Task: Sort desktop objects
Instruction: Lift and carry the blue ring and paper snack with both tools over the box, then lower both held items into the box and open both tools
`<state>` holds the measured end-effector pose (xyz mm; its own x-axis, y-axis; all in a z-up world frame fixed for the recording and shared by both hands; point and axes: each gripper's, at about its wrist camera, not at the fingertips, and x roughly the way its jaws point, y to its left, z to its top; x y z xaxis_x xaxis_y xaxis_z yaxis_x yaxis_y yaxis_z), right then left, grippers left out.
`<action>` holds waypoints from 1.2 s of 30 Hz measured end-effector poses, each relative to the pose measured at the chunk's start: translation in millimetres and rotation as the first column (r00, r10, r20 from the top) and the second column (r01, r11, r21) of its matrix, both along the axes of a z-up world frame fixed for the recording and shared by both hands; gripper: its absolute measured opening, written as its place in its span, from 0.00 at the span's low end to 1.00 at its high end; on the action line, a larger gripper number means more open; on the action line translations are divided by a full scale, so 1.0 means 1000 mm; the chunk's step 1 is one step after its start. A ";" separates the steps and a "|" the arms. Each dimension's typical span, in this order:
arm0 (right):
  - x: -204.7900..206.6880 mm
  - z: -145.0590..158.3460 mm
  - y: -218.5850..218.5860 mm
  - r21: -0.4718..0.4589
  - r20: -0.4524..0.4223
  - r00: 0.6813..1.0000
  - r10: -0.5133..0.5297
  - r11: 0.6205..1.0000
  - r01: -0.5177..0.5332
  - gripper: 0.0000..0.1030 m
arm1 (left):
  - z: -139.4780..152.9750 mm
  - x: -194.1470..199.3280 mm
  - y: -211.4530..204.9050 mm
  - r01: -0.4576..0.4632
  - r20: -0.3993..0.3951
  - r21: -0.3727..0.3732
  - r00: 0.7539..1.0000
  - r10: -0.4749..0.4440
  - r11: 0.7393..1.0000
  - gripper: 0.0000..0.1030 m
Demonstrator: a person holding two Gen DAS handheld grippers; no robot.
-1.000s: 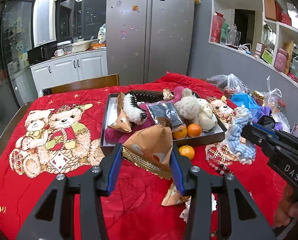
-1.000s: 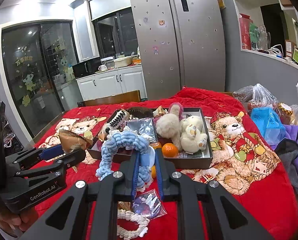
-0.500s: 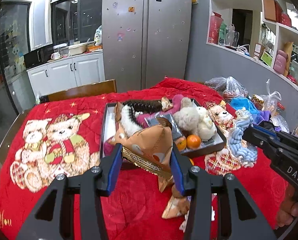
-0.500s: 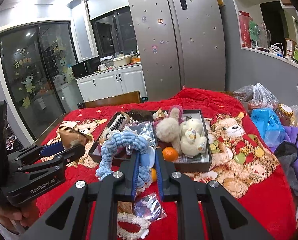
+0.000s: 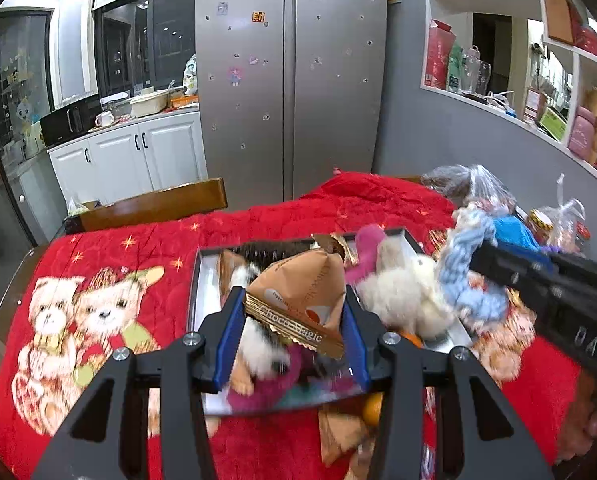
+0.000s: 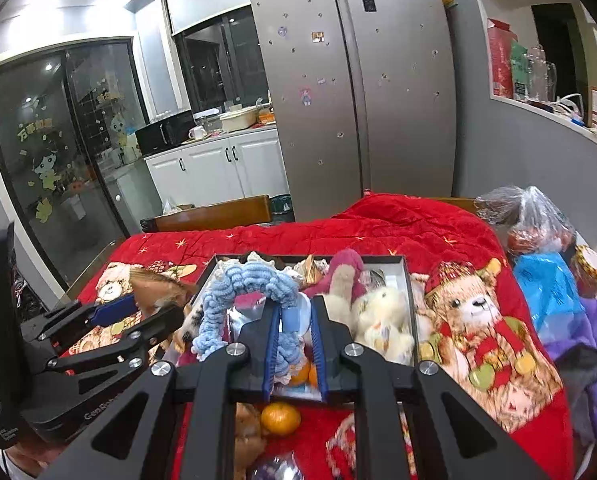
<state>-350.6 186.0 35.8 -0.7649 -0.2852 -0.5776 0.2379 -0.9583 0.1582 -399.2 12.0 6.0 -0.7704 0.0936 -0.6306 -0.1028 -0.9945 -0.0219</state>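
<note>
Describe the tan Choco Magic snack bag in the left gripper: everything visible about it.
The tan, glossy Choco Magic snack bag is a puffy pillow pouch with a gold crimped seam bearing the brand name and a small orange mark on its face. The left gripper holds it by that lower seam, blue-lined jaws pressing both sides. It hangs tilted in the air above the dark shallow tray of plush toys, touching nothing but the jaws.

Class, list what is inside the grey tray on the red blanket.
Inside the tray: white plush toys, a pink plush, oranges. Held items cover the rest.

Both wrist cams low, close, facing fridge [image 5: 290, 80]; share tray [image 6: 412, 300].
</note>
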 end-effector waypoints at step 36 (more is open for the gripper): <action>-0.100 -0.061 -0.013 0.070 0.086 0.996 0.012 0.997 -0.018 0.15 | -0.072 -0.089 -0.020 -0.014 0.081 -0.006 0.997 0.014 1.000 0.45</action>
